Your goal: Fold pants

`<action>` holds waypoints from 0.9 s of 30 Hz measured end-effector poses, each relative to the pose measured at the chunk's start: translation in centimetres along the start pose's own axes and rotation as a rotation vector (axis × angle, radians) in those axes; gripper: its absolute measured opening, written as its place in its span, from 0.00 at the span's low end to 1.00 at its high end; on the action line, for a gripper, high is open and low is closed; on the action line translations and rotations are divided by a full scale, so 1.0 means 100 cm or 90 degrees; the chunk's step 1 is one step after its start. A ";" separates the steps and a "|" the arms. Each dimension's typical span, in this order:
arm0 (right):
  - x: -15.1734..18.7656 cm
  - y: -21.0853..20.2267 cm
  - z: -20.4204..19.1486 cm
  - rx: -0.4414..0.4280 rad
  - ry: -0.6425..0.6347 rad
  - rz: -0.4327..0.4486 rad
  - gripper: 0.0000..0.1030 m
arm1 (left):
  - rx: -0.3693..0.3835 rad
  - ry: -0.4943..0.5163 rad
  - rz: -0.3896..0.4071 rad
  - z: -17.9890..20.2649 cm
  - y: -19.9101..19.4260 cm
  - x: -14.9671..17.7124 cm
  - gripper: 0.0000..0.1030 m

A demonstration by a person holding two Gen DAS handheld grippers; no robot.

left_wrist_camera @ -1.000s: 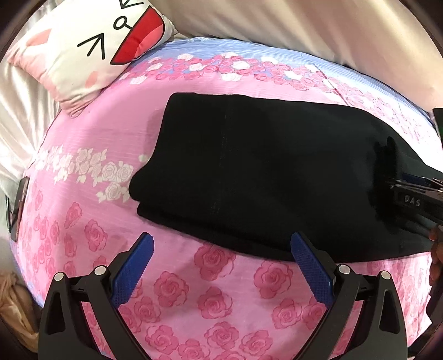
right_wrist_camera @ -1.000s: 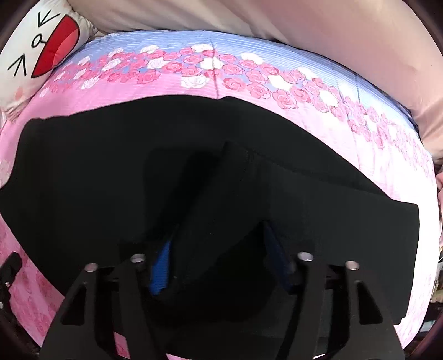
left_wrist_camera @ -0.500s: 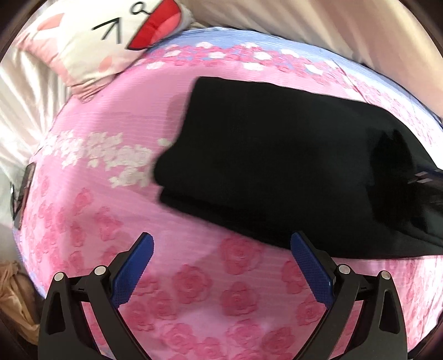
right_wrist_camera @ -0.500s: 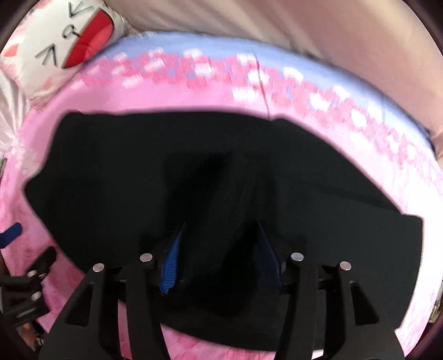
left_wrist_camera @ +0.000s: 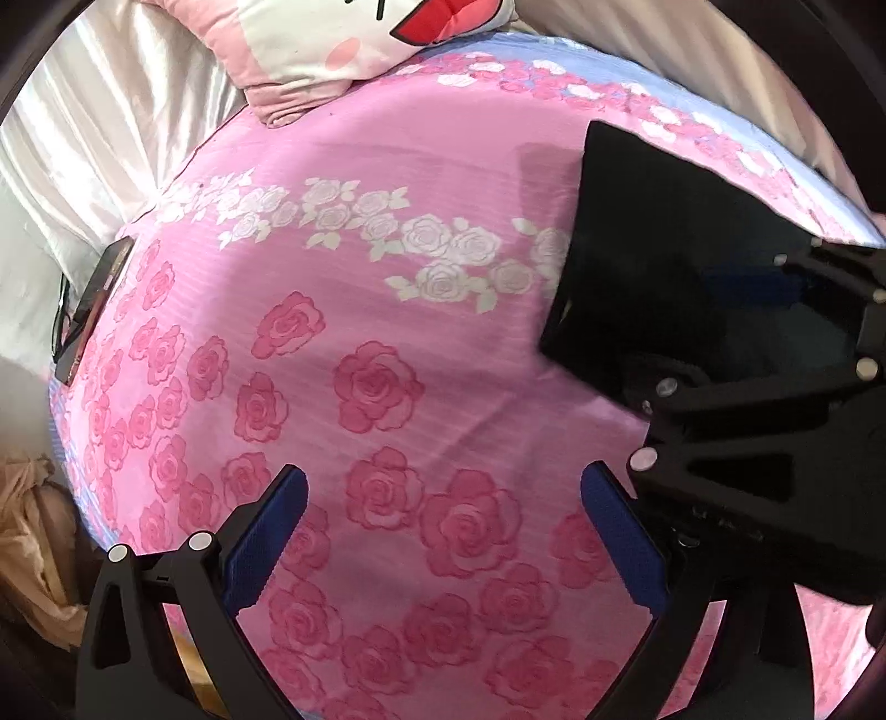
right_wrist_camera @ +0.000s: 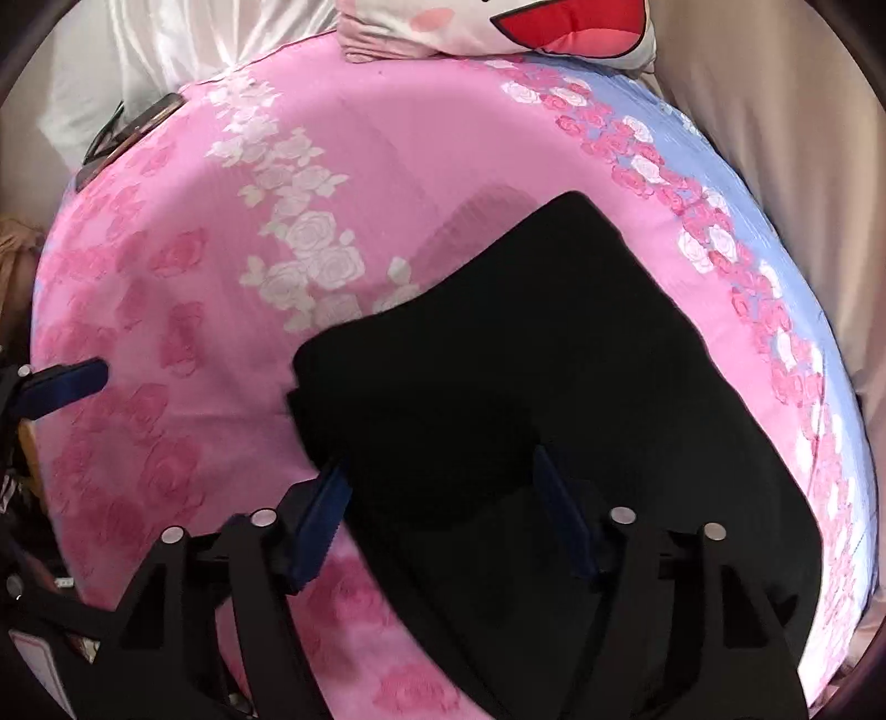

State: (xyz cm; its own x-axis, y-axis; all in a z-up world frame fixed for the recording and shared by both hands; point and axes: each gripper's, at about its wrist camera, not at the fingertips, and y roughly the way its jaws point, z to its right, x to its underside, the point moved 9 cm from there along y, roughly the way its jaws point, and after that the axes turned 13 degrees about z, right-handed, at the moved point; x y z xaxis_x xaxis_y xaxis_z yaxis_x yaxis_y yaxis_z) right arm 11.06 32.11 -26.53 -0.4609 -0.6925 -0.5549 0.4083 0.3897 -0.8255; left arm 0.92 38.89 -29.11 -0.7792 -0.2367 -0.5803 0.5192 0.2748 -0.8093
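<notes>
The black pants (right_wrist_camera: 554,387) lie folded on the pink rose-print bedsheet (right_wrist_camera: 360,166). My right gripper (right_wrist_camera: 443,498) is shut on a bunched fold of the pants, its blue pads pressed into the cloth on both sides. In the left wrist view the pants (left_wrist_camera: 664,249) sit at the right, with the right gripper (left_wrist_camera: 775,310) on them. My left gripper (left_wrist_camera: 443,520) is open and empty above bare sheet (left_wrist_camera: 387,332), left of the pants. One of its blue fingers (right_wrist_camera: 61,385) shows at the left edge of the right wrist view.
A cartoon-face pillow (left_wrist_camera: 360,39) lies at the head of the bed, also in the right wrist view (right_wrist_camera: 526,27). A phone (left_wrist_camera: 94,304) lies at the left bed edge. White satin curtain (left_wrist_camera: 83,138) hangs behind. Beige cloth (left_wrist_camera: 27,543) lies beside the bed.
The right gripper has carried its held fold of the pants leftward, so the pants now look shorter. The left gripper has swung left, away from the pants, over bare sheet.
</notes>
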 end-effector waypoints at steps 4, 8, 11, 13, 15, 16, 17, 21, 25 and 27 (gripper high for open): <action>0.003 -0.016 0.029 -0.022 0.074 0.009 0.09 | 0.001 0.003 0.008 0.003 -0.002 -0.008 0.95; 0.008 -0.077 0.090 -0.055 0.268 0.087 0.09 | 0.027 0.057 0.064 0.035 -0.022 -0.038 0.95; 0.033 -0.129 0.149 -0.059 0.417 0.148 0.09 | 0.071 0.102 0.092 0.072 -0.040 -0.059 0.95; 0.068 -0.169 0.198 -0.054 0.534 0.193 0.09 | 0.118 0.132 0.124 0.109 -0.061 -0.076 0.95; 0.104 -0.195 0.235 -0.046 0.619 0.222 0.09 | 0.165 0.166 0.147 0.150 -0.082 -0.086 0.95; 0.141 -0.216 0.260 -0.030 0.681 0.239 0.09 | 0.182 0.185 0.155 0.171 -0.091 -0.089 0.95; 0.166 -0.225 0.273 -0.022 0.716 0.244 0.09 | 0.196 0.199 0.159 0.187 -0.097 -0.089 0.95; 0.291 -0.247 0.297 0.027 0.871 0.233 0.08 | 0.274 0.261 0.133 0.275 -0.109 -0.076 0.95; 0.382 -0.237 0.295 0.065 0.967 0.209 0.08 | 0.310 0.324 0.091 0.344 -0.104 -0.050 0.95; 0.393 -0.227 0.289 0.023 0.999 0.232 0.08 | 0.312 0.362 0.067 0.373 -0.096 -0.033 0.95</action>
State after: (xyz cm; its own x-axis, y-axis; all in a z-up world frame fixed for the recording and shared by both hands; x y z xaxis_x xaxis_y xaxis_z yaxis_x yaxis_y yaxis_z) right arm 6.49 -21.52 -26.60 -0.6428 0.7123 -0.2819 0.6778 0.3574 -0.6426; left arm 11.57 2.28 -22.81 -0.7090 0.3208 -0.6280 0.5944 -0.2074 -0.7770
